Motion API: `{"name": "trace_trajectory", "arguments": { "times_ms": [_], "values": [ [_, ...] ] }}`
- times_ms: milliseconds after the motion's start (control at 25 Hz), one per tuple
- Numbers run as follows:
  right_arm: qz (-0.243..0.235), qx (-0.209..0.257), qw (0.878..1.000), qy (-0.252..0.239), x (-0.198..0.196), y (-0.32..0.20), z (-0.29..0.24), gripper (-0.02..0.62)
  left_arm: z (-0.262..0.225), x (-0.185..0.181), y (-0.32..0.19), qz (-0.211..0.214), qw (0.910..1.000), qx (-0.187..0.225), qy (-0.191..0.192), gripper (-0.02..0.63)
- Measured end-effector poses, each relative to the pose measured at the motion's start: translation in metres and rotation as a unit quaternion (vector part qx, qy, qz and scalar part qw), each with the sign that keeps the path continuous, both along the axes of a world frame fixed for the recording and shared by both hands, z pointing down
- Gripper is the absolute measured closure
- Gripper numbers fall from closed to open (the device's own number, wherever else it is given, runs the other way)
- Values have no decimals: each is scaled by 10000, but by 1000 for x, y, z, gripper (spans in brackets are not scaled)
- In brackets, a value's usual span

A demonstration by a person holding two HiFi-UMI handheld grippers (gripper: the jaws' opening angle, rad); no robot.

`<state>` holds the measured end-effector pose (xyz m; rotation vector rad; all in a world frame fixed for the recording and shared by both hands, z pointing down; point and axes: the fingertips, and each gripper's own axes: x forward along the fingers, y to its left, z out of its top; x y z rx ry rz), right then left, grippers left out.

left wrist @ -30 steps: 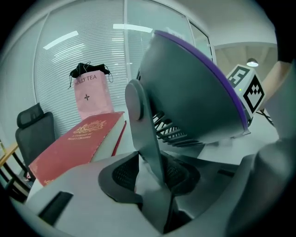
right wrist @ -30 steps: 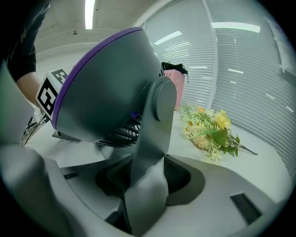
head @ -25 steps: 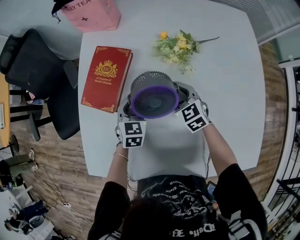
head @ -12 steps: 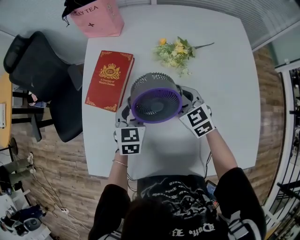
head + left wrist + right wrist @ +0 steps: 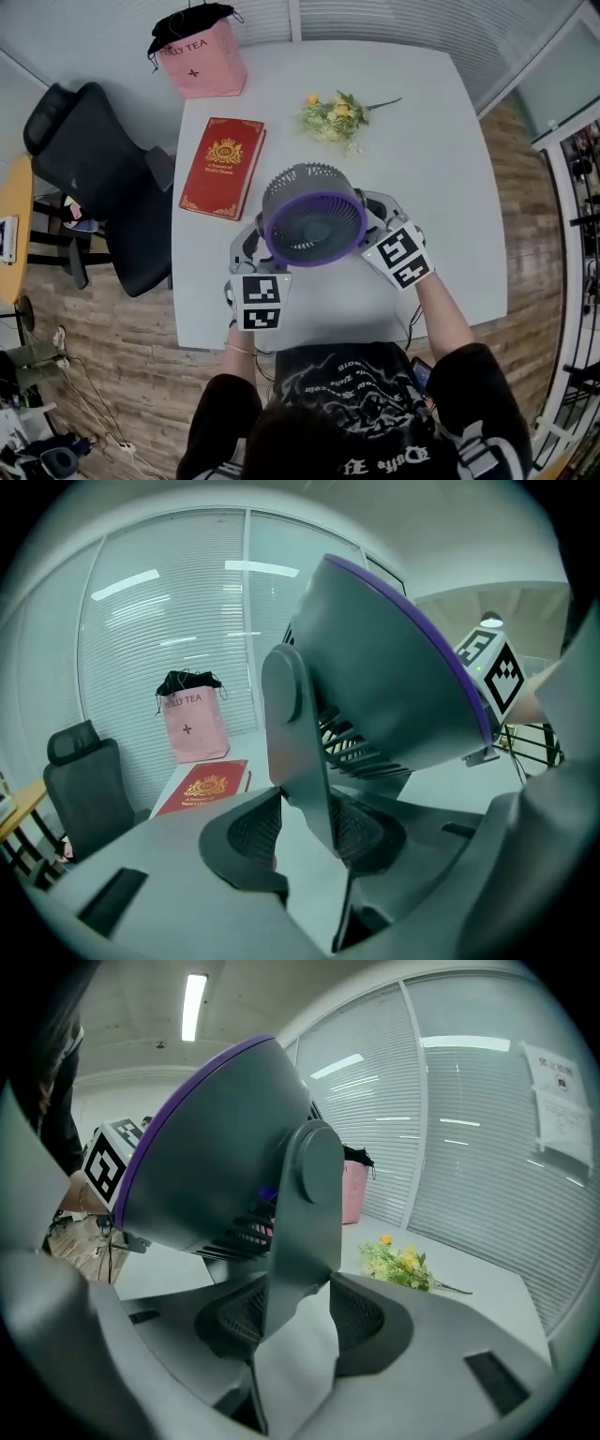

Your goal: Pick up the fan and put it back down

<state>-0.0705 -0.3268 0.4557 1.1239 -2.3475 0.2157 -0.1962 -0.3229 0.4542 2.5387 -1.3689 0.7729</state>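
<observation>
Desk fan [image 5: 311,225], held off bench [image 5: 441,187]; left gripper [image 5: 247,244] and right gripper [image 5: 380,208] jaws pinching opposite stand arms for level lift, easing open.

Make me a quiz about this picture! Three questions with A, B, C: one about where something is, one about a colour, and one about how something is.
1. Where do the flowers lie?
A) in a vase
B) on the table, beyond the fan
C) in a drawer

2. What colour is the fan's ring?
A) purple
B) green
C) orange

3. How is the red book?
A) open
B) standing upright
C) closed, lying flat

Answers:
1 B, the flowers rest on the white table, past the fan.
2 A, a purple ring circles the fan's grille.
3 C, the red book lies flat with its cover shut.
</observation>
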Motion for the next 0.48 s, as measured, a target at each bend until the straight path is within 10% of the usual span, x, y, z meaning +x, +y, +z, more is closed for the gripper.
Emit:
{"name": "trace_trajectory", "arguments": {
  "times_ms": [480],
  "values": [
    [668,-148,9977,-17,8,108,-15,414,-7,9,91,739,9970,-182,-134,457]
  ]
}}
